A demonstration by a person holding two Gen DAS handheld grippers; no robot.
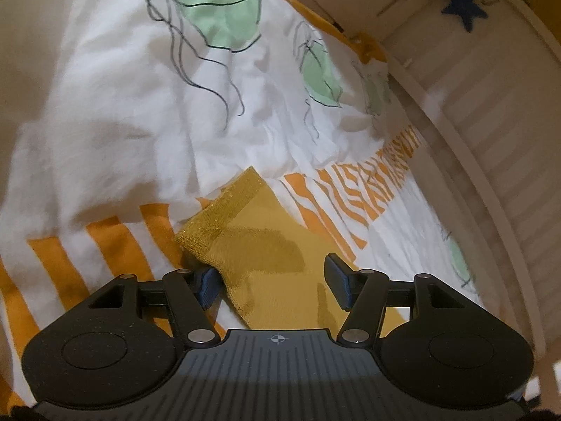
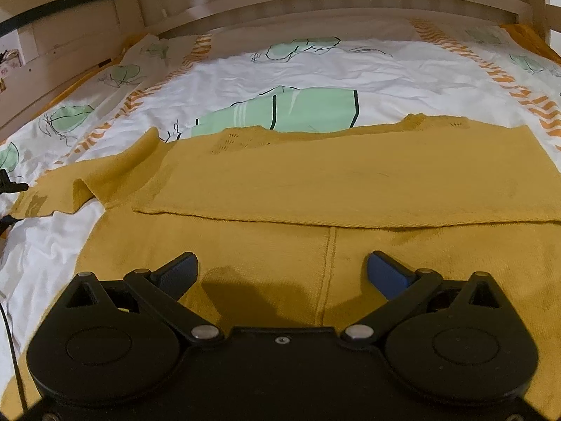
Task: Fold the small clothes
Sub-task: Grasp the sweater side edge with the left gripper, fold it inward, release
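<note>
The mustard-yellow knit garment lies spread on the bed's printed duvet, with one flap already laid over its body and a sleeve trailing off toward the far left of the garment. It looks light, soft and limp: it should drape and sag when lifted, stretch a little, and wrinkle rather than hold a crease, so it is best taken at a hem, cuff or seam edge where the knit is doubled. The right gripper hovers over the garment's near panel beside its vertical seam, fingers spread wide, nothing between them pinched. The left gripper sits at the ribbed cuff end of the sleeve, jaws apart with cloth lying between them but not visibly pressed. No brand, label or readable writing shows on the garment or near it; a dark blue star sits on the bed frame beyond.
</note>
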